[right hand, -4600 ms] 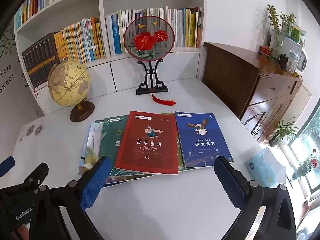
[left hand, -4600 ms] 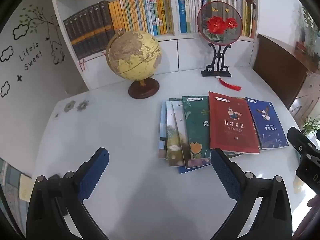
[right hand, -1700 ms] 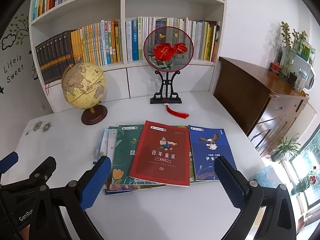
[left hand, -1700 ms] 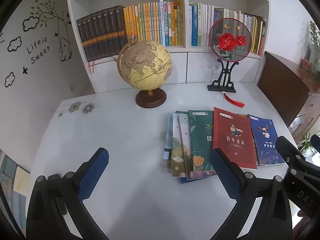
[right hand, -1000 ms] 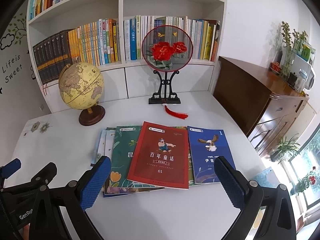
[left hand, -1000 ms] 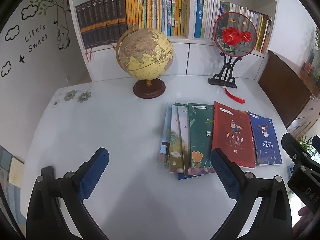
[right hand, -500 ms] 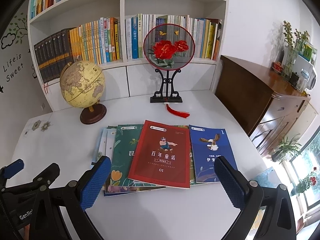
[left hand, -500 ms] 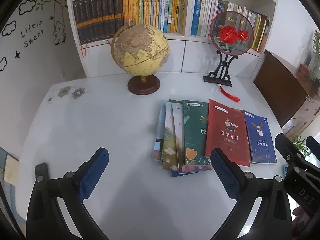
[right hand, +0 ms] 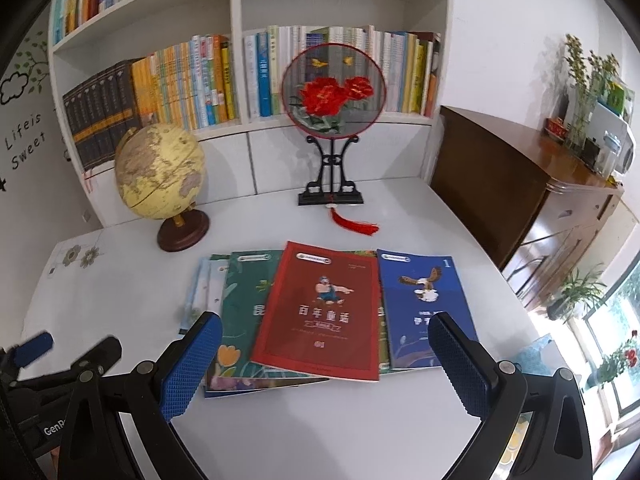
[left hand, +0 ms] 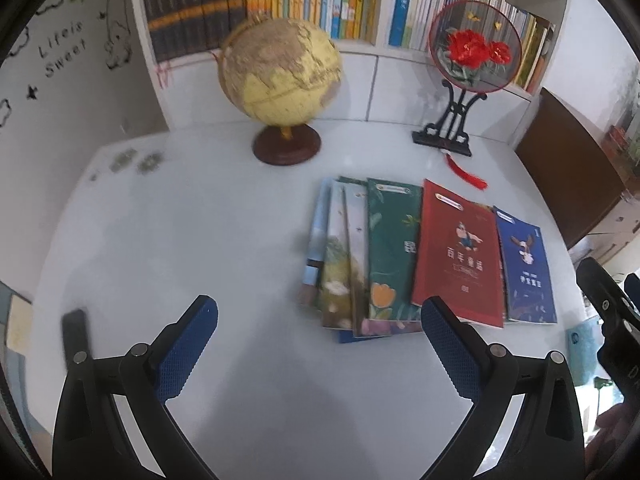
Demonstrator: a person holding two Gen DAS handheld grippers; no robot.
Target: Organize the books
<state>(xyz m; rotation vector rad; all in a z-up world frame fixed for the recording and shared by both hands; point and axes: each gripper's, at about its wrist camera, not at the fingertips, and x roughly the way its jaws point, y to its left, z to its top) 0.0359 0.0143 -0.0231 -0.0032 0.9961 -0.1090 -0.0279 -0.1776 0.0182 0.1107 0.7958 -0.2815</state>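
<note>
both views have dipped closer to the fanned paperback books [right hand: 320, 312] on the glossy white table [left hand: 180, 240], likely an approach. the left gripper [left hand: 320, 344] and right gripper [right hand: 326, 360] hover spread, empty. the red cover [right hand: 320, 312] reads "01" (blurred); wall lettering [right hand: 24, 140] reads "lifeis sweet".

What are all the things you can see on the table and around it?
red book: 1, red, top of the fanned pile
blue book: 1, blue, right end
green book: 1, green, left of red
other books: several, pale, left, partly covered
globe: 1, yellow, back left
fan on stand: 1, red flowers, back
table: 1, white
bookshelf: 1, white, full
cabinet: 1, brown, right
left gripper: open, empty
right gripper: open, empty
</note>
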